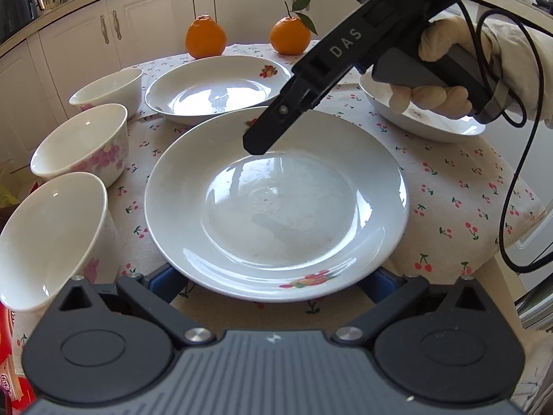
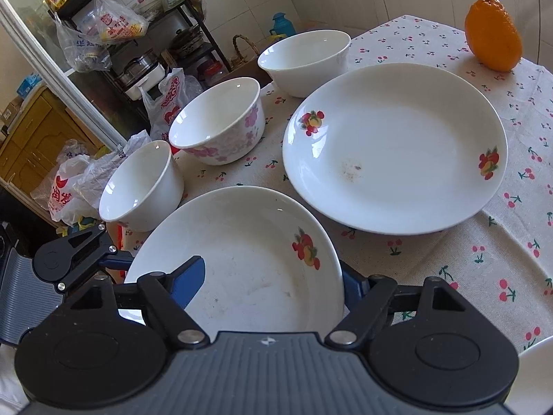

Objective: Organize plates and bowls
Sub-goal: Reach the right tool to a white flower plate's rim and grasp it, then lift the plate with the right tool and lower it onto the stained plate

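A white plate (image 1: 276, 207) with fruit prints lies in the middle of the cherry-print tablecloth (image 1: 449, 190). My left gripper (image 1: 273, 282) is wide open, its blue fingers (image 1: 166, 280) reaching under the plate's near rim, tips hidden. My right gripper (image 1: 257, 143), held by a gloved hand (image 1: 435, 69), comes down over the far rim. In the right wrist view the right gripper (image 2: 273, 283) is open astride that plate (image 2: 242, 242): one blue finger (image 2: 188, 280) lies over the inside, the other sits outside the rim.
Three white bowls (image 1: 79, 145) stand in a row on the left. A second plate (image 1: 214, 86) lies behind and a third (image 1: 414, 117) at the right. Two oranges (image 1: 205, 36) sit at the back. Plastic bags and shelves (image 2: 103, 34) stand beyond the table's edge.
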Available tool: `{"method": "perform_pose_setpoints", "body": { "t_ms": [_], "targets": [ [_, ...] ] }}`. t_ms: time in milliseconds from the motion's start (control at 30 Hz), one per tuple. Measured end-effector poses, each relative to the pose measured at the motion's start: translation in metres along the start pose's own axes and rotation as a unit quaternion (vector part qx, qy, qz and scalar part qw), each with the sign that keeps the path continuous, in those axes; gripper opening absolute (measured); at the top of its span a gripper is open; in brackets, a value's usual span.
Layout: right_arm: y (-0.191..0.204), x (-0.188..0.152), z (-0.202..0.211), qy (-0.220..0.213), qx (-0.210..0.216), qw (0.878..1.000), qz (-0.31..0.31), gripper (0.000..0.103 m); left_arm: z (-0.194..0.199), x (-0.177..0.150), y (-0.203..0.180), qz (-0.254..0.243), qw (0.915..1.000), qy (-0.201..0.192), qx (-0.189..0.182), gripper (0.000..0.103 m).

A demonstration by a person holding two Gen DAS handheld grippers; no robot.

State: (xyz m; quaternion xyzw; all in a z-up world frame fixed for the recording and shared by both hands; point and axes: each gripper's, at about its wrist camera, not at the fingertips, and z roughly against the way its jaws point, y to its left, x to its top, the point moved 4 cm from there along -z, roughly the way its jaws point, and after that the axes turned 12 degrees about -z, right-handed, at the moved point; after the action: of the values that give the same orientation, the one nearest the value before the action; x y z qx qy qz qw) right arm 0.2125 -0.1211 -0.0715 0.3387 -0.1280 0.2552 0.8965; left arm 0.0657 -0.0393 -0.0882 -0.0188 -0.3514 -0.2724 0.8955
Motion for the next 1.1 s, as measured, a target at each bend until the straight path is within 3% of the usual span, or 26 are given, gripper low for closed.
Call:
{"method": "perform_pose_setpoints", "body": {
  "t_ms": [667,1100],
  "targets": [
    [0.004,-0.007,0.019,-0.023,-0.018,0.999,-0.026,0.085,0.01,0.012,0.001,-0.026,0.9992,-0.01,-0.028,0.101],
    [-0.007,-0.016,0.066,-0.078,-0.035,0.995,-0.043,0.085,0.011,0.047,-0.009,-0.058,0.9962,-0.029,-0.058,0.101]
  ]
}}
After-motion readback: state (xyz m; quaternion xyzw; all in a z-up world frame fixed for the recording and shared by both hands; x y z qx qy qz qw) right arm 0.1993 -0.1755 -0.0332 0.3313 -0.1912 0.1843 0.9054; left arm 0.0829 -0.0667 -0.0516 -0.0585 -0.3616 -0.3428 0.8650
